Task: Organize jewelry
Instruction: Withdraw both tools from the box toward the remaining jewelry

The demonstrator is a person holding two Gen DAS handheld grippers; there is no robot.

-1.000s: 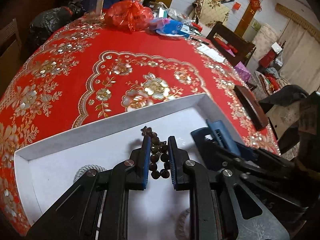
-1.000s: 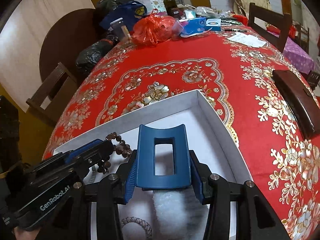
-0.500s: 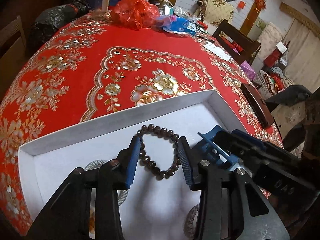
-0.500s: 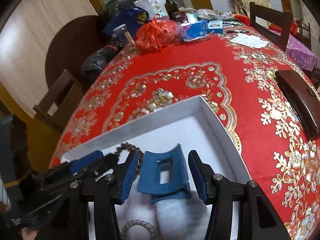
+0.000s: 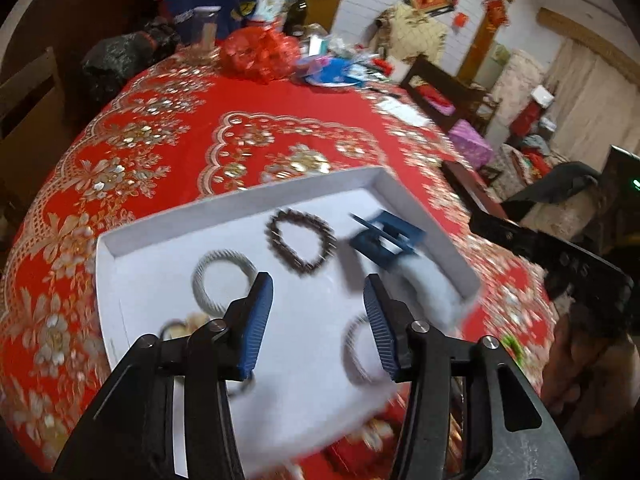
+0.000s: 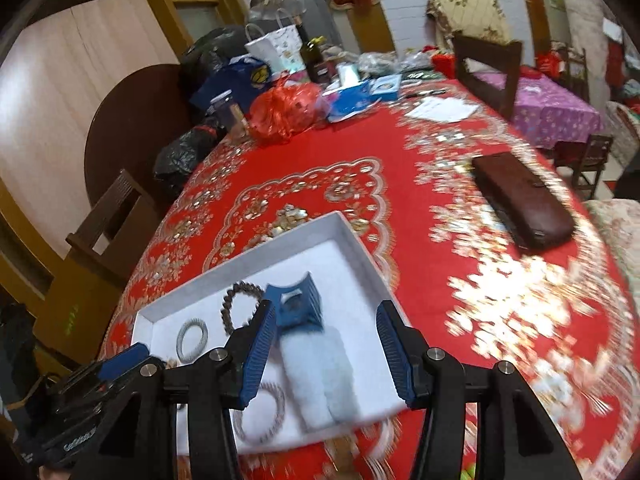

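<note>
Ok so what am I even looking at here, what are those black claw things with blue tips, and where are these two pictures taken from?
They are handheld two-finger grippers, one in each of a person's hands; no robot arm is involved. Each carries a fisheye camera looking along its fingers, so one picture is from the left gripper, the other from the right gripper. Both are open and hold nothing. Below them a white tray sits on a red floral tablecloth. In the tray lie a dark bead bracelet, a blue hair claw, a fluffy white piece and silvery bangles.
</note>
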